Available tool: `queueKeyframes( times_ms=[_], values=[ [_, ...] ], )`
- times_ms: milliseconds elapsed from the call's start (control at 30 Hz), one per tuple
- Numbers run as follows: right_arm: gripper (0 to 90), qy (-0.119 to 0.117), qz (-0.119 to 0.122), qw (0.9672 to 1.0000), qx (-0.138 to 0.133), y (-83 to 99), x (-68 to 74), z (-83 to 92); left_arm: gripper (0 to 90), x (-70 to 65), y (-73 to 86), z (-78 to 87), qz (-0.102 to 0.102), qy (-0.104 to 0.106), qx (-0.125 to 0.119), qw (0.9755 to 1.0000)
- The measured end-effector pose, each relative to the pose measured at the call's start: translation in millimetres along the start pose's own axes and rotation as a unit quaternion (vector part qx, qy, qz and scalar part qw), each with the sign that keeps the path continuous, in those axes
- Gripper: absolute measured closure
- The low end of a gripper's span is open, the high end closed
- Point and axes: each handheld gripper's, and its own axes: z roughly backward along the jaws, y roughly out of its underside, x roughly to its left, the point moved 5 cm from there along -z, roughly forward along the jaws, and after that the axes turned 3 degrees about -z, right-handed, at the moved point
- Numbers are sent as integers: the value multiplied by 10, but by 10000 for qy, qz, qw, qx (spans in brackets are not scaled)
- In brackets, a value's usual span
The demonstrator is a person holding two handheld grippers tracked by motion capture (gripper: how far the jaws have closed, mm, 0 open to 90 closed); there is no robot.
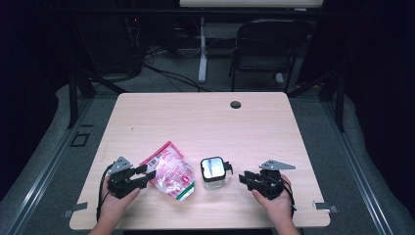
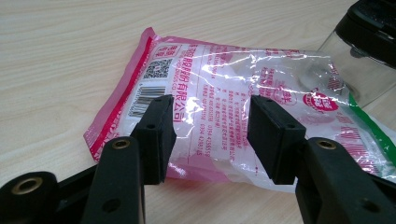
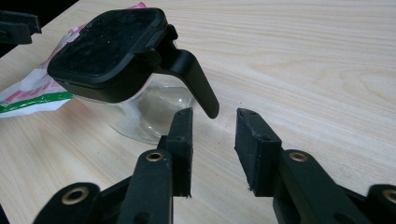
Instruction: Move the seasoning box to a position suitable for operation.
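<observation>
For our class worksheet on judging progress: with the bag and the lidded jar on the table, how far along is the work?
Early stage. Done: the left tool and right tool have been brought up to their things. In hand: the left one stands open at the pink snack bag, jaws either side of its near edge, not pressing; the right one is open just short of the glass jar's black lid latch. Left: gripping either, and opening anything.

One camera looks down and forward over the whole desk (image 1: 205,122), while both gripper cameras sit low and close, sharing the jar (image 3: 116,60).
</observation>
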Motion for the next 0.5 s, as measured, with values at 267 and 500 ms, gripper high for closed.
queueKeyframes(
  times_ms=[267, 500],
  values=[
    [685, -21, 108, 9999, 83, -1, 22, -10, 511, -4, -1, -5, 6, 10, -2, 10000],
    [703, -44, 124, 9998, 131, 19, 30, 12, 511, -10, -21, -22, 23, 37, -18, 10000]
  ],
)
